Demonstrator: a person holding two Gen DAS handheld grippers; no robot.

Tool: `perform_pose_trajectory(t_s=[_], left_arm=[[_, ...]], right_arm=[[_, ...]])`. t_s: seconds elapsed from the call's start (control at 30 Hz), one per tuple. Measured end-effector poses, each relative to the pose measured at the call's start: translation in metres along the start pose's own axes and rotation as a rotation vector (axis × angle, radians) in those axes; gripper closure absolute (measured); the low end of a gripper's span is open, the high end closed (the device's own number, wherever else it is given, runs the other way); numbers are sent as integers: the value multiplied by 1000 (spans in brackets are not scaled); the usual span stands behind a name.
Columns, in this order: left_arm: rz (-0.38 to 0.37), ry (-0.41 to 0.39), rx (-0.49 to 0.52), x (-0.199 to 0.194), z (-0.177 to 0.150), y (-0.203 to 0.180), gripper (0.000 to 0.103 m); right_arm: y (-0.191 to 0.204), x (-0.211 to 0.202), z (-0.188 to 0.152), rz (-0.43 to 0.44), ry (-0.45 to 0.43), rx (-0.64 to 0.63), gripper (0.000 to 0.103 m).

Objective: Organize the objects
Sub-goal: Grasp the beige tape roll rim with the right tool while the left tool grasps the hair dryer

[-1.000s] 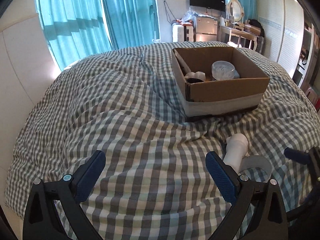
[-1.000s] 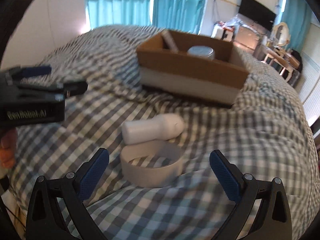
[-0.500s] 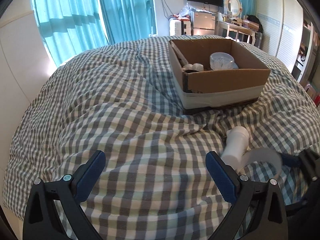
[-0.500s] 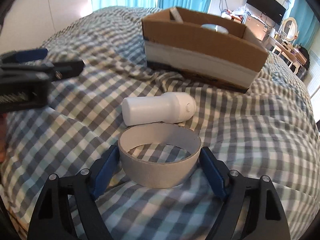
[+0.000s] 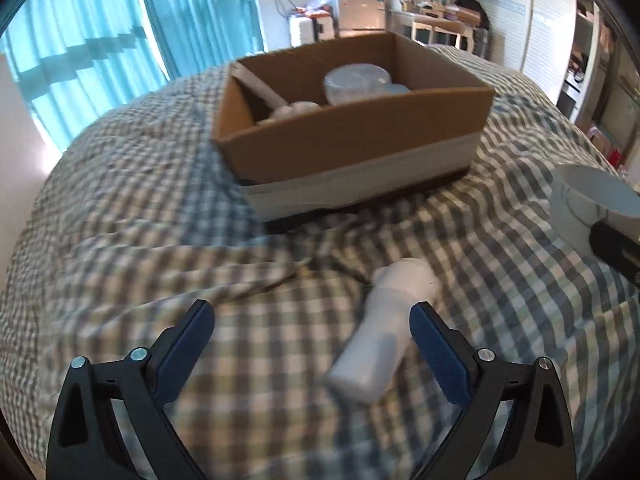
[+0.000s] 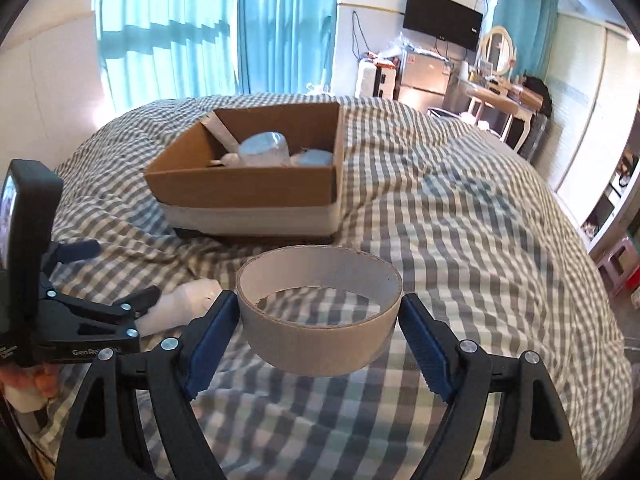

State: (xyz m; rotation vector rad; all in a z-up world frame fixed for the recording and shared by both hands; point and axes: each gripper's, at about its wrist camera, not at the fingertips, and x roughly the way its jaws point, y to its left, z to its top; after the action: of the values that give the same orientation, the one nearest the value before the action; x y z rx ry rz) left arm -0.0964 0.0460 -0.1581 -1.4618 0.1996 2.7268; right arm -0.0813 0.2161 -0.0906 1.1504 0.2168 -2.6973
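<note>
My right gripper [image 6: 320, 328] is shut on a wide cardboard tape ring [image 6: 320, 320] and holds it above the checked bedspread; the ring also shows in the left wrist view [image 5: 592, 200] at the right edge. A white plastic bottle [image 5: 384, 328] lies on its side on the bed. My left gripper [image 5: 312, 344] is open, with the bottle just inside its right finger. The bottle shows in the right wrist view [image 6: 184, 304] beside the left gripper [image 6: 116, 280]. A cardboard box [image 5: 352, 136] [image 6: 248, 188] stands beyond, with a clear tub and other items inside.
The checked bedspread [image 5: 120, 240] is rumpled, with folds in front of the box. Teal curtains [image 6: 192, 28], a TV, a dressing table and wardrobes stand past the bed. A pink stool [image 6: 616, 264] is at the right on the floor.
My right gripper closed on the tape ring and lifted it off the bed toward the box. My left gripper moved right and forward, bringing the white bottle between its fingers.
</note>
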Motion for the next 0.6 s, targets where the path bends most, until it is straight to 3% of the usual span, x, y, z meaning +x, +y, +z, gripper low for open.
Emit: perform_pose_trajectory(t_s=[0.23,0.33,0.4,0.6], left_arm=[[-95,71,52,28,-2,-21,20],[-133,103,79,37,-3,-29,36],[-150,124,95,43,-4,-34,54],[-145,107,119,35,-8,-40,57]], right_arm=[[-9,18,-8,47,39,27,21],[-8,22,-10,48,44,26,21],[-7,22,-10,48,44,25,21],[-7,22,-12,47,38,24,21]])
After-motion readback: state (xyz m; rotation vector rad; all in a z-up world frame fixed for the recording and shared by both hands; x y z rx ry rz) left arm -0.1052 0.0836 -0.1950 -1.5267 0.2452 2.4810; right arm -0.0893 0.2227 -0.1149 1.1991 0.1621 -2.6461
